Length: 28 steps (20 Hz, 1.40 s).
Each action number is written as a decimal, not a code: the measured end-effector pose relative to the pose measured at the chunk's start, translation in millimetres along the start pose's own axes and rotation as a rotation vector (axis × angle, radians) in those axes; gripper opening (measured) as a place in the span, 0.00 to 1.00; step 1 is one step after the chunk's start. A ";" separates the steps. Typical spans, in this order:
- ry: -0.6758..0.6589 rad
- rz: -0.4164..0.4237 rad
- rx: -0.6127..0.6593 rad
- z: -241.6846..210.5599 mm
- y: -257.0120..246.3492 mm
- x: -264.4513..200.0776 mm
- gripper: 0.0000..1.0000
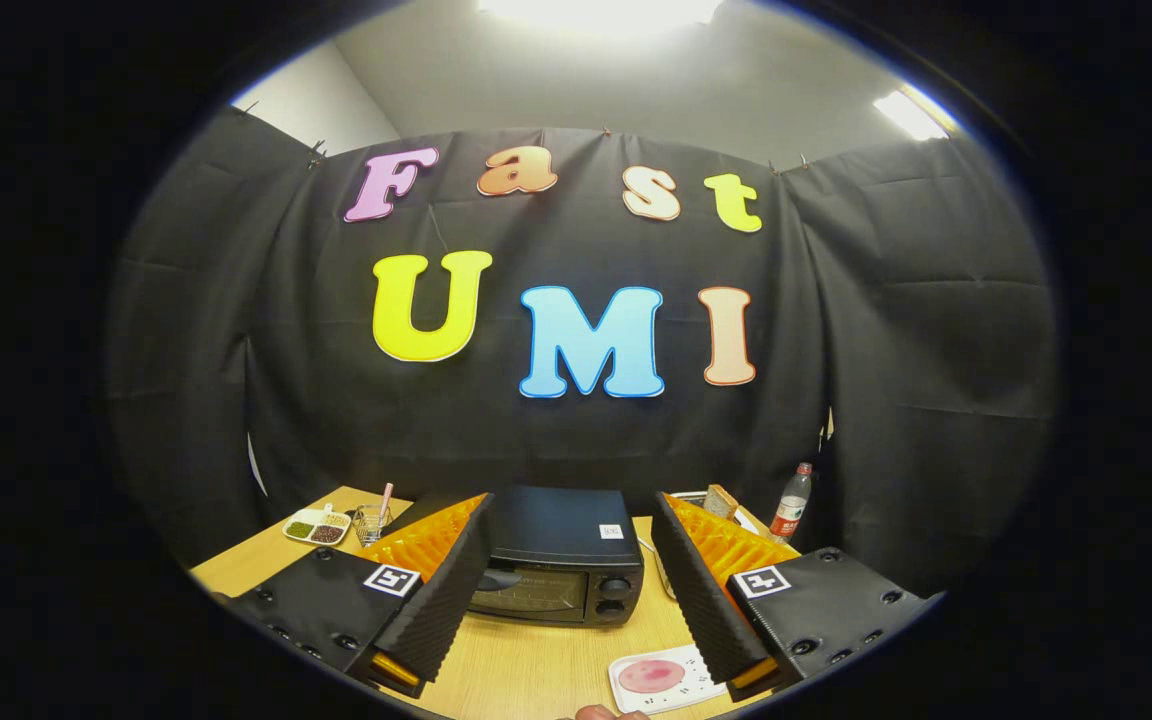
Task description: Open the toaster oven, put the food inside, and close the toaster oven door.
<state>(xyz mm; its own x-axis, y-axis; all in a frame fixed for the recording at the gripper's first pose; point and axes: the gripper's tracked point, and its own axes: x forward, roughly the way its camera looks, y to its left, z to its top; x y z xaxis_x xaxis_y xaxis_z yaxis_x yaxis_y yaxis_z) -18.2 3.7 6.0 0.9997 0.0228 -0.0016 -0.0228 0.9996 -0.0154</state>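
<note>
A black toaster oven [558, 555] stands on the wooden table [526, 670] straight ahead of my fingers, its glass door shut and two knobs on its right side. My gripper [568, 560] is open, its two fingers spread wide to either side of the oven and held above the table with nothing between them. A white plate [664, 680] carrying a pink round piece of food [650, 675] lies on the table near the right finger, closer to me than the oven. A person's fingertip [596, 713] shows just before the plate.
Behind the oven to the left sit a small divided dish [317, 527] of seeds and a wire holder [370, 522] with a pink stick. To the right rear are a slice of bread [722, 500] on a tray and a plastic water bottle [791, 502].
</note>
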 end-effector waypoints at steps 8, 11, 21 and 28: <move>0.006 -0.021 0.035 1.5 -7.7 -3.3 0.98; 0.019 -0.010 0.042 1.7 0.4 0.9 0.98; 0.059 0.073 0.018 -14.8 52.7 43.3 0.98; 0.182 0.091 0.013 -72.2 85.4 90.2 0.98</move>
<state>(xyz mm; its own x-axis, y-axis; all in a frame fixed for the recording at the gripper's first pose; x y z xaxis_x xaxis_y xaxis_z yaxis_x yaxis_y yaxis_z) 70.0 90.0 -67.7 0.9767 0.1115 -0.1835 -0.1124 0.9936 0.0060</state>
